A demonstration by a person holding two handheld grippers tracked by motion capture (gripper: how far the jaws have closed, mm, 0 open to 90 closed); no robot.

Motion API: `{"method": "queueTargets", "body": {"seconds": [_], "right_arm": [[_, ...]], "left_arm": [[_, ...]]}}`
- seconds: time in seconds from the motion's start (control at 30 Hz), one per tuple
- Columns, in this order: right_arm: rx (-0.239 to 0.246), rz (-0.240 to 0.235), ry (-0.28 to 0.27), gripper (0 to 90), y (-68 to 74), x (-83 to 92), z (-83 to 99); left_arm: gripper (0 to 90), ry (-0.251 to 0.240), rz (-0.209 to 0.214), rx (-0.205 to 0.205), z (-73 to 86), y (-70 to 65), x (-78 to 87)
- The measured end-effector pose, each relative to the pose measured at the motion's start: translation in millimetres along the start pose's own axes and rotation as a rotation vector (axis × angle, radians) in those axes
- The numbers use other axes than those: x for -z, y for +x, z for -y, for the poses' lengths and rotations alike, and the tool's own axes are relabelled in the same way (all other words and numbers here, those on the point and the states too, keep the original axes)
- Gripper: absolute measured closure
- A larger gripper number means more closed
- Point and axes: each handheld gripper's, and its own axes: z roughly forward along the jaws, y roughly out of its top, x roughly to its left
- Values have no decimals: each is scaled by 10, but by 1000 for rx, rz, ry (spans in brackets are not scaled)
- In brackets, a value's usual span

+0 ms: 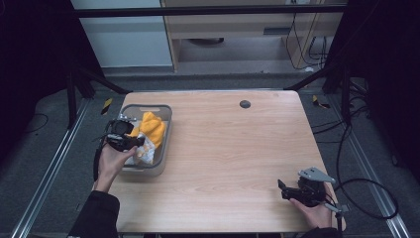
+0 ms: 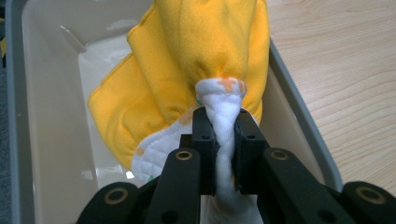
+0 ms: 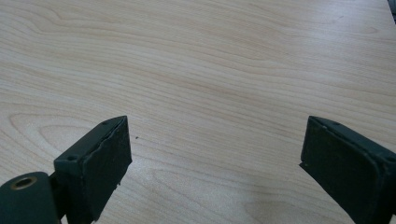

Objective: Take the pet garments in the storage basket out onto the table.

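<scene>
Cloth bunches between left gripper fingers, clenched on its white fold, bulk hanging beyond them over bin; right gripper released.

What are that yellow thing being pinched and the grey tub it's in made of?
The yellow cloth looks like soft fleece or microfibre: matte, fuzzy, gathered in folds, with a white quilted underside and stitched edge. The left gripper squeezes it easily. The grey tub seems to be moulded plastic, with smooth, slightly glossy walls and rounded corners. The table shows a pale wood grain, possibly laminate.
</scene>
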Motion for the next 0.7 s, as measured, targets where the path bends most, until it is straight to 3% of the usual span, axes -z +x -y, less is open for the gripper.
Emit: {"method": "queueTargets", "body": {"seconds": [0.37,0.7], "right_arm": [[4,4,0,85,-2,0,1],[9,8,-5,86,1,1,2]], "left_arm": [[818,-51,-1,-12,-46,-7,201],[818,-105,29,-38,-57,-74,423]]}}
